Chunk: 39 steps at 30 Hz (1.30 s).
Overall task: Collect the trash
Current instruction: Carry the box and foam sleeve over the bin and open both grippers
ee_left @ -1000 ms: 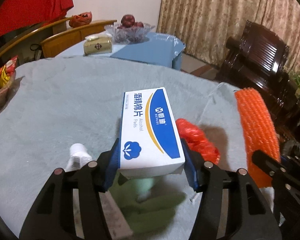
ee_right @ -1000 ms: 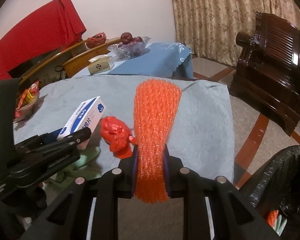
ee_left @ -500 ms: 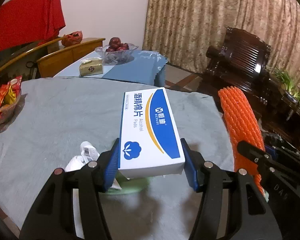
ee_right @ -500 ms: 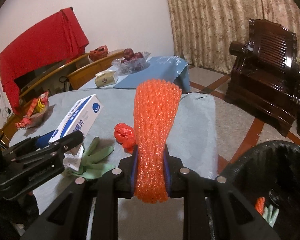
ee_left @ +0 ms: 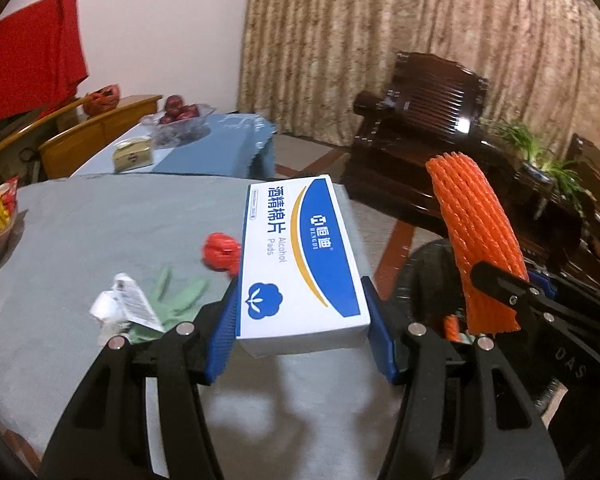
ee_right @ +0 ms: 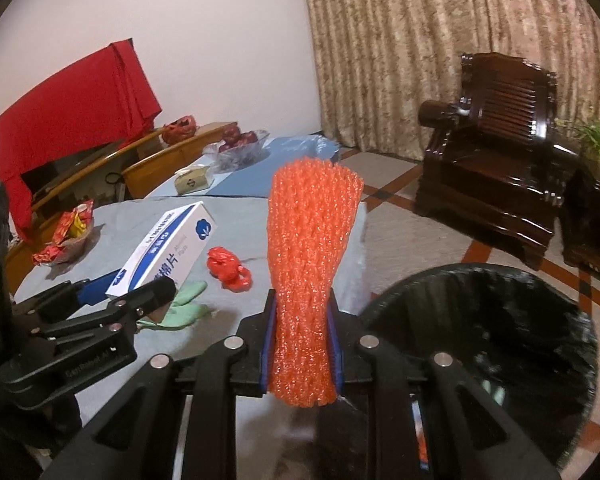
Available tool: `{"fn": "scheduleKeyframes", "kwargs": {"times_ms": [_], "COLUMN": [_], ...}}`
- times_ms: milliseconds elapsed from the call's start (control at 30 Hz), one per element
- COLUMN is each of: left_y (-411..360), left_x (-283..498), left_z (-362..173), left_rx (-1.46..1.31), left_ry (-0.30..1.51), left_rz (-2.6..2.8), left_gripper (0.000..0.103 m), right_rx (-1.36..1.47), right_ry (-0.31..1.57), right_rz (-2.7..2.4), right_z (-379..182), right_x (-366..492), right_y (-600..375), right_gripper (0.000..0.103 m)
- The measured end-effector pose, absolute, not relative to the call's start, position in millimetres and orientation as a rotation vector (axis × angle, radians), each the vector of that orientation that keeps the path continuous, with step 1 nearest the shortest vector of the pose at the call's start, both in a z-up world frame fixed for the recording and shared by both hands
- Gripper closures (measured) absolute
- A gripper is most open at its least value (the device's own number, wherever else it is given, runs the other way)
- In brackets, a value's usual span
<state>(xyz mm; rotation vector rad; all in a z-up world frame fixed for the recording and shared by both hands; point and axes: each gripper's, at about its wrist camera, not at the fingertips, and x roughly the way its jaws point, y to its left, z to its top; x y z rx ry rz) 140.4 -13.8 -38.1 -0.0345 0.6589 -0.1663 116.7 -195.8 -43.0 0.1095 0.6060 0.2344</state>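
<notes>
Left wrist view: left gripper [ee_left: 300,330] fingers pinch a glossy white-and-blue cardboard box [ee_left: 300,260] above the fuzzy grey tabletop [ee_left: 100,232]; right gripper [ee_right: 302,350] fingers squeeze a bumpy orange foam net sleeve [ee_right: 310,248] beside the black-lined bin [ee_right: 500,320].

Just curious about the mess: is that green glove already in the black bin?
No, the green glove lies on the grey table cloth, left of the black bin.

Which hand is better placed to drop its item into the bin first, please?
Probably the right: its gripper, shut on the orange foam net, is beside the bin, while the left's box hangs over the table.
</notes>
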Motion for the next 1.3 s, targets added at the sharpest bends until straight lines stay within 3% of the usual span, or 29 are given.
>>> {"fn": "scheduleKeyframes", "kwargs": {"times_ms": [1100,1167,1200,1267,1300], "left_y": [-201.4,-203.2,-202.0,-199.7,-197.8], "left_x": [162.9,165.6,166.9,167.9,168.8], "left_z": [-75.5,-78.3,-79.5,-80.6,-80.1], "left_rx": [0.104,0.097,0.091,0.081,0.077], "left_ry": [0.689,0.7,0.702,0.705,0.705], "left_rz": [-0.501,-0.514,-0.521,-0.525,-0.522], "left_gripper": [0.047,0.044,0.041,0.029,0.029], "right_rx": [0.17,0.173,0.173,0.168,0.167], "right_ry": [0.683,0.685,0.685,0.68,0.681], "right_rz": [-0.084,-0.088,-0.094,-0.1,-0.1], "right_z": [-93.0,-96.1,-97.5,-99.2,-99.7], "right_x": [87.7,88.5,88.1,86.1,85.8], "right_y": [-355.4,-358.5,-358.8,-358.8,-358.8], "right_gripper": [0.081,0.072,0.062,0.054,0.049]}}
